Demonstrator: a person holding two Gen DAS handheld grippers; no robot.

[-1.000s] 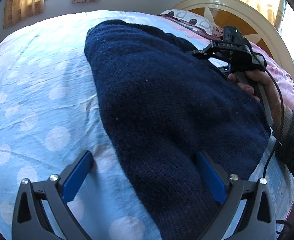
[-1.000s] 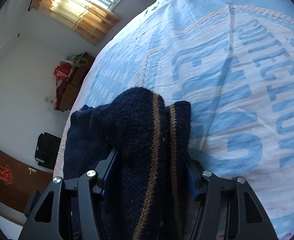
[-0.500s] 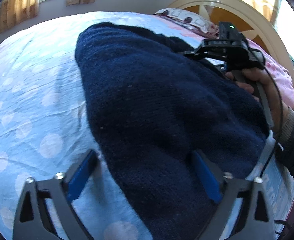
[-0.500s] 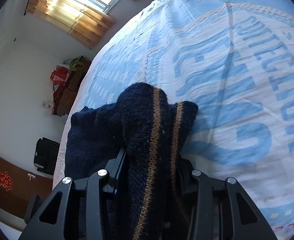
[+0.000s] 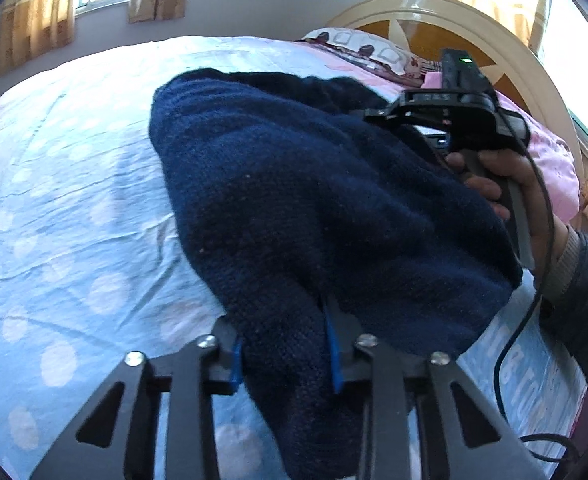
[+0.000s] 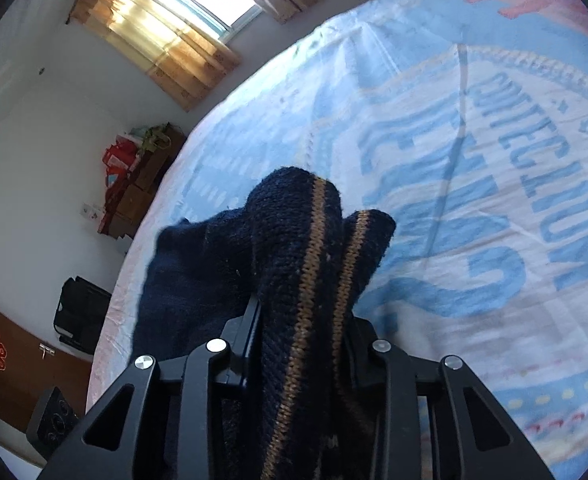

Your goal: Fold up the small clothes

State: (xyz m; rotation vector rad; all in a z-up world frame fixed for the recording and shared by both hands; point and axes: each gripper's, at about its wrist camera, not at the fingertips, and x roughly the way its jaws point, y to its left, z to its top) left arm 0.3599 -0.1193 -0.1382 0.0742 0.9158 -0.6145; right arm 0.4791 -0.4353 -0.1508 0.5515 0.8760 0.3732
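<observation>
A dark navy knitted sweater (image 5: pixel 314 200) lies bunched on the bed. Its near edge is pinched between the blue pads of my left gripper (image 5: pixel 285 354), whose jaws are closing on the knit. In the right wrist view, the sweater's hem (image 6: pixel 306 256) with tan stripes stands up between the fingers of my right gripper (image 6: pixel 300 332); those jaws are closing too and press on the fabric. The other gripper body (image 5: pixel 454 108) shows at the sweater's far right side, held by a person's hand (image 5: pixel 506 184).
The bed carries a pale blue dotted sheet (image 5: pixel 65 208) and a blue lettered cover (image 6: pixel 494 208). A pink pillow (image 5: pixel 542 160) and a round headboard (image 5: pixel 434 12) are at the far right. Curtained windows, boxes and a dark bag (image 6: pixel 81 312) line the walls.
My left jaws went from wide apart around the sweater's edge to pinched on it. My right jaws narrowed on the striped hem, which now stands a little higher off the cover.
</observation>
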